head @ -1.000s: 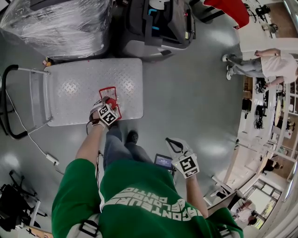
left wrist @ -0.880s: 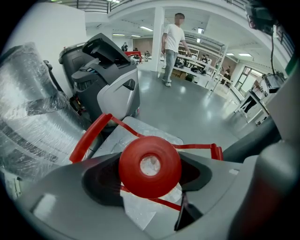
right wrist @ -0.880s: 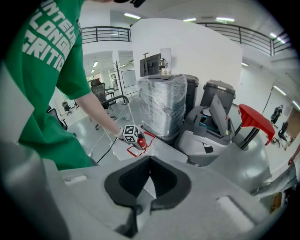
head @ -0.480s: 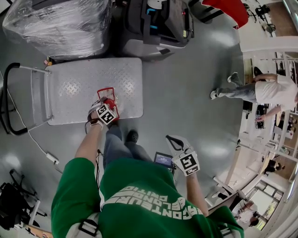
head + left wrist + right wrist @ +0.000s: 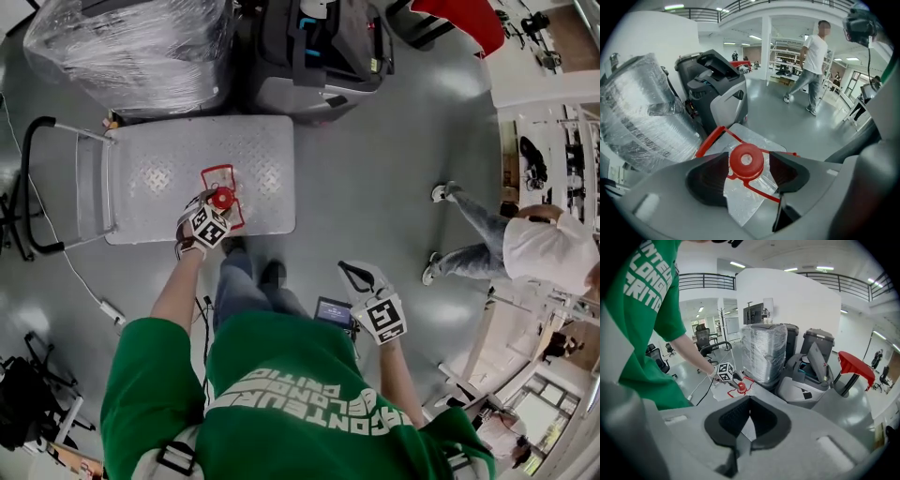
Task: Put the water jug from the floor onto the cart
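1. Grey glossy floor (image 5: 394, 169) lies open to the right of the cart (image 5: 150, 187). A film-wrapped bundle (image 5: 131, 47) and a grey machine (image 5: 319, 56) crowd the cart's far edge, and a black tube handle (image 5: 33, 187) closes its left end.
2. We count one cart, one water jug, two claws and one passer-by (image 5: 534, 248) well off to the right.
3. Water jug (image 5: 222, 198) stands upright on the diamond-plate deck, near the front edge and right of centre. It has a clear body, a round red cap and a red frame.
4. Left claw (image 5: 748, 164): the jaws have just been closing. We note them still apart, flanking the red cap with a sliver of gap at the right pad, so there is no grip.
5. Right claw (image 5: 751, 399): jaws together, nothing between them, well apart from the cart.
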Available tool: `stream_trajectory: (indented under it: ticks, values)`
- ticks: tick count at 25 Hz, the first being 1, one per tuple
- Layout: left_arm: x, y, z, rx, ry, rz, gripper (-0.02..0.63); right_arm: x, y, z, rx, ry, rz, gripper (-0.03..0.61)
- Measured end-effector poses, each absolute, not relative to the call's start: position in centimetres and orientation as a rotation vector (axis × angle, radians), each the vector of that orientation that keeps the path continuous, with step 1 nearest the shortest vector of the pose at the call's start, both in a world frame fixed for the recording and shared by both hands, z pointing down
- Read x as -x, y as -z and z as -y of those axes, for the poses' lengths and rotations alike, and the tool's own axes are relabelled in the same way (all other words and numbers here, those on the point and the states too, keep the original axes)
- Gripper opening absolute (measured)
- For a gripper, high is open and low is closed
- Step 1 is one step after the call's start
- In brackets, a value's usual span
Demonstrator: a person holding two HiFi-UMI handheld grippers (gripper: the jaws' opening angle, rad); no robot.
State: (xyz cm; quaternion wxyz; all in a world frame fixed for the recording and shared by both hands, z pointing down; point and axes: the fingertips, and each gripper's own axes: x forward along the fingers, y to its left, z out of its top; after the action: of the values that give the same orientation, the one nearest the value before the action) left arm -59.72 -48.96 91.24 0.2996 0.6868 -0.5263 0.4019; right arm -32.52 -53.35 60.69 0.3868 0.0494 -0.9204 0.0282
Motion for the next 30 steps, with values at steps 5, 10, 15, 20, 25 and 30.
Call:
stream_trajectory:
  ticks: [5,10,15,20,25,30]
  values:
    - [59.9,-87.7,48.3,-1.828,-1.052,1.506,0.285,32.8,-60.3,53.4,-0.103,-0.040,2.402,-0.008]
    - [58.9,-82.8,47.5,-1.831,-0.998,1.641,0.264,32.3,-59.5,53.5,-0.098,-0.019,2.462,-0.008]
    - [58.4,-76.6,48.2,-1.853,-0.926,1.797,0.252,32.1,-58.7,54.2,-0.092,0.004,2.520,-0.008]
    - [57.3,-69.9,48.7,-1.877,-0.816,1.944,0.216,31.8,-58.3,54.6,-0.083,0.019,2.568,-0.008]
    - [54.0,-64.9,48.8,-1.958,-0.707,1.983,0.156,32.3,-57.5,54.8,-0.057,0.047,2.621,-0.008]
    - [51.1,-59.6,48.5,-2.008,-0.525,2.039,0.090,32.4,-56.6,54.6,-0.034,0.059,2.659,-0.008]
